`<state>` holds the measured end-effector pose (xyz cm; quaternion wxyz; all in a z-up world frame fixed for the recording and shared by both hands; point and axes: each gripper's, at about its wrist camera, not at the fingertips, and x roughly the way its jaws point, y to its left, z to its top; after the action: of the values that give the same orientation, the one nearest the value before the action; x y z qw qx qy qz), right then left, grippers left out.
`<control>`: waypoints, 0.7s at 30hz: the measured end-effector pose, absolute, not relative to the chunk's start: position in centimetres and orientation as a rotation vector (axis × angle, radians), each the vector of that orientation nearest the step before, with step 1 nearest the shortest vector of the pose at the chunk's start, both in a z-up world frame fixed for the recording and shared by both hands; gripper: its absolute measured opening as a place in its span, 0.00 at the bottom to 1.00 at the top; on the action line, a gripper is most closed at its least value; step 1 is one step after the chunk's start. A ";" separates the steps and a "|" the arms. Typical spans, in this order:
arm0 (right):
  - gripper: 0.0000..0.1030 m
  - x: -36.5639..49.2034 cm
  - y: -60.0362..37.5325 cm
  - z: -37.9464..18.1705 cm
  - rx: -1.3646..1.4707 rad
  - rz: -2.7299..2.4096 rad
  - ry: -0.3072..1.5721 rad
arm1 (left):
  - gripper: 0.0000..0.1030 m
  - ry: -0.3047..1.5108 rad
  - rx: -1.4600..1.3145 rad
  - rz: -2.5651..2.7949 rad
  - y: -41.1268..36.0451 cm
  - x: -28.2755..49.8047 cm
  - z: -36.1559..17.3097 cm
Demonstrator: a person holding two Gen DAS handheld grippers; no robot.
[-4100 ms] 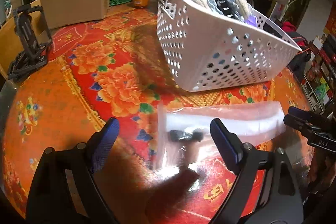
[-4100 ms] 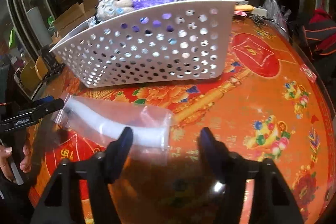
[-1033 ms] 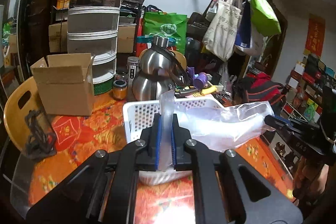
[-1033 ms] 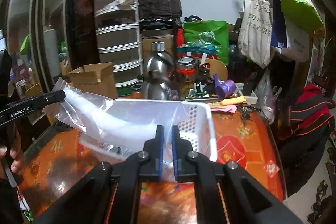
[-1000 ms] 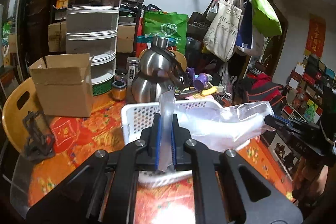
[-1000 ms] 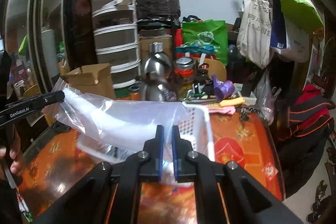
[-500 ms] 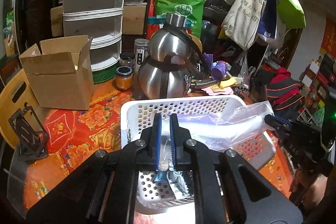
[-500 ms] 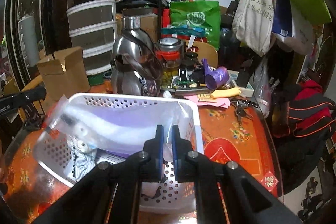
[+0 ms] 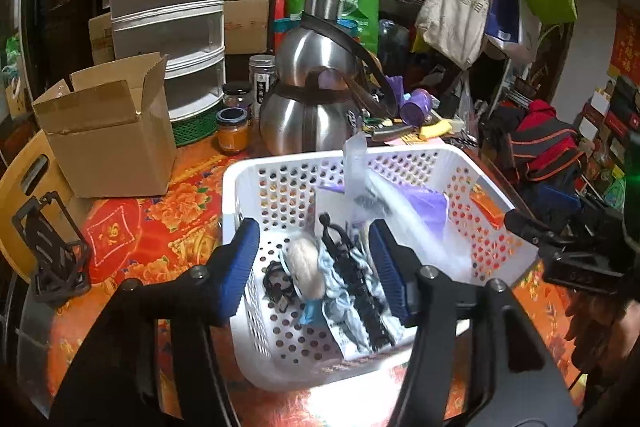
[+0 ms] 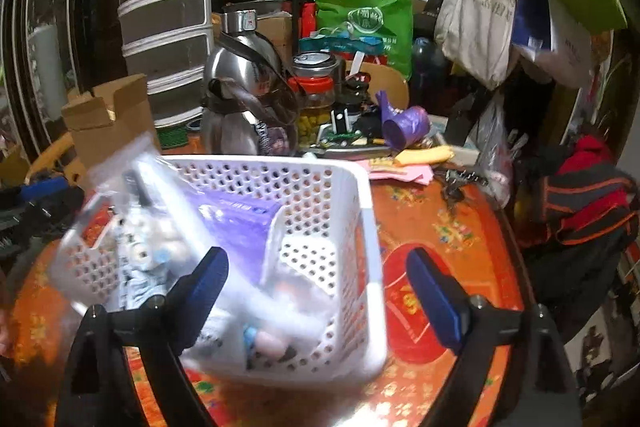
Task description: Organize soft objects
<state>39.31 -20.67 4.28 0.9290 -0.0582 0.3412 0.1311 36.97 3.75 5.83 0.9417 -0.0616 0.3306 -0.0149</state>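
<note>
Both grippers hang over the white basket (image 9: 248, 187) w/ jaws opening: left gripper (image 9: 316, 259) and right gripper (image 10: 316, 287) press on nothing, so the clear plastic bag (image 9: 384, 203) is released and drops slanted into the basket, onto the other soft items, probably to collect them in one place. Behind the basket stand a steel kettle (image 9: 308, 95), jars & a cardboard box (image 9: 108, 131) on the tabletop (image 10: 436, 231), near but not blocking.

A clear plastic bag (image 9: 384, 203) lies slanted inside the white perforated basket (image 9: 248, 187).
</note>
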 end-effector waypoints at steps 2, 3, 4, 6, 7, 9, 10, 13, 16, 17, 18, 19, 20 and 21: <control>0.93 38.6 -21.0 4.3 -0.089 0.278 0.715 | 0.54 0.678 -0.131 -0.040 3.6 36.2 5.5; 0.95 38.0 -21.0 4.3 -0.078 0.288 0.711 | 0.55 0.673 -0.133 -0.045 3.6 35.8 5.5; 0.96 37.4 -21.0 4.3 -0.071 0.301 0.701 | 0.55 0.667 -0.132 -0.055 3.4 35.2 5.4; 0.96 36.0 -20.9 4.1 -0.064 0.324 0.690 | 0.57 0.662 -0.119 -0.052 3.1 34.4 5.2; 0.96 35.5 -20.7 4.0 -0.064 0.329 0.695 | 0.57 0.660 -0.117 -0.049 3.0 34.2 5.2; 0.96 34.7 -20.4 3.9 -0.069 0.337 0.703 | 0.57 0.658 -0.115 -0.058 2.8 33.3 5.2; 0.96 34.1 -20.2 3.8 -0.068 0.340 0.704 | 0.57 0.655 -0.119 -0.065 2.7 32.6 5.3; 0.96 32.3 -20.1 3.9 -0.050 0.338 0.703 | 0.59 0.628 -0.112 -0.049 2.4 30.3 5.6; 0.96 29.7 -20.5 3.9 -0.008 0.358 0.694 | 0.76 0.579 -0.086 -0.035 2.1 27.2 6.1; 0.96 28.9 -20.7 4.0 -0.001 0.357 0.689 | 0.83 0.562 -0.075 -0.025 2.0 26.2 6.3; 0.96 27.9 -20.9 4.1 0.001 0.346 0.681 | 0.89 0.548 -0.067 -0.019 1.9 25.3 6.5; 0.96 27.1 -21.1 4.2 -0.001 0.333 0.677 | 0.92 0.536 -0.059 -0.019 1.8 23.8 6.6; 0.96 25.9 -21.2 4.3 -0.009 0.325 0.673 | 0.99 0.530 -0.055 -0.021 1.8 22.8 6.7; 0.96 25.3 -21.4 4.4 -0.011 0.323 0.665 | 1.00 0.523 -0.049 -0.022 1.7 21.8 6.8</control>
<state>25.26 -21.41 4.45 0.9325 -0.0055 0.3248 0.1577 21.84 1.69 6.77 0.9657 -0.0244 0.2585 -0.0106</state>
